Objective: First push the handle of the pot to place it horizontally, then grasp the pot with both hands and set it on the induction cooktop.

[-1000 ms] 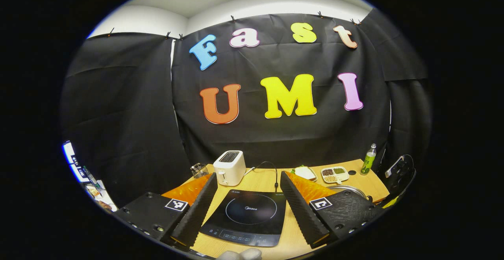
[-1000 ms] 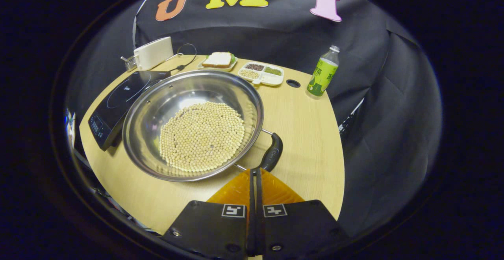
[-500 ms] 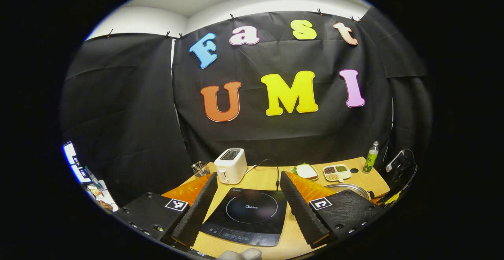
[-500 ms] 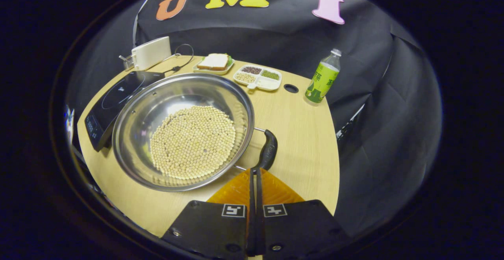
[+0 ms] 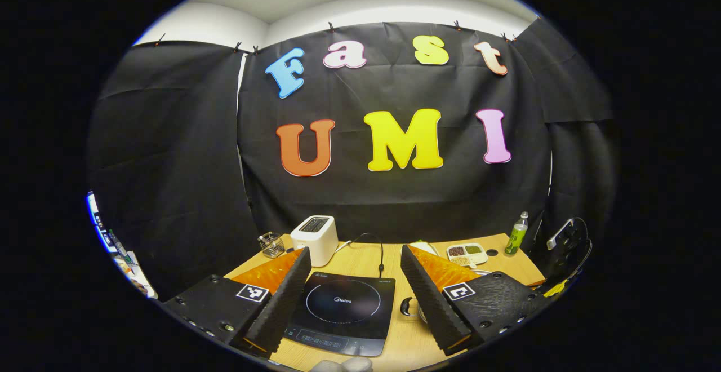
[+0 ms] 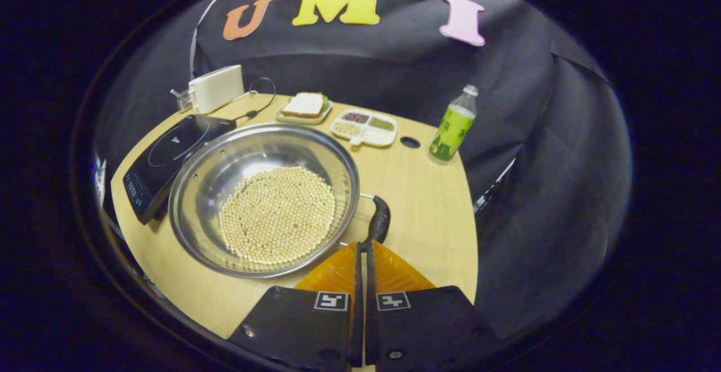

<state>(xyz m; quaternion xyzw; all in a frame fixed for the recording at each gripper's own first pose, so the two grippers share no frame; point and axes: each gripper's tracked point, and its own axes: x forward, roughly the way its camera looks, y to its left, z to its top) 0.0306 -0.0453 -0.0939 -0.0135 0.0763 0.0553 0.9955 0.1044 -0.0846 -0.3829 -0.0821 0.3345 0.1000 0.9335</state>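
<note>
A wide steel pot (image 6: 194, 191) holding a bed of pale beans (image 6: 277, 214) sits on the wooden table (image 6: 428, 203), right beside the black induction cooktop (image 6: 169, 146). The pot's dark side handle (image 6: 380, 222) points toward my right gripper (image 6: 361, 243), which is shut, its tips touching the handle's near end. In the left gripper view my left gripper (image 5: 355, 251) hovers open over the cooktop (image 5: 342, 304), nothing between its fingers. The pot's other handle (image 5: 406, 306) peeks out beside the right finger (image 5: 428, 293).
At the back stand a white toaster (image 6: 217, 87) with a cord, a plate with a sandwich (image 6: 304, 107), a divided tray of grains (image 6: 365, 127) and a green bottle (image 6: 450, 127). A round hole (image 6: 410, 142) is in the tabletop. The table's right edge drops off close to the handle.
The pot has turned a little, its handle swinging left with the shut right gripper against it. The left gripper has shifted right; the pot's other handle now shows between its fingers.
</note>
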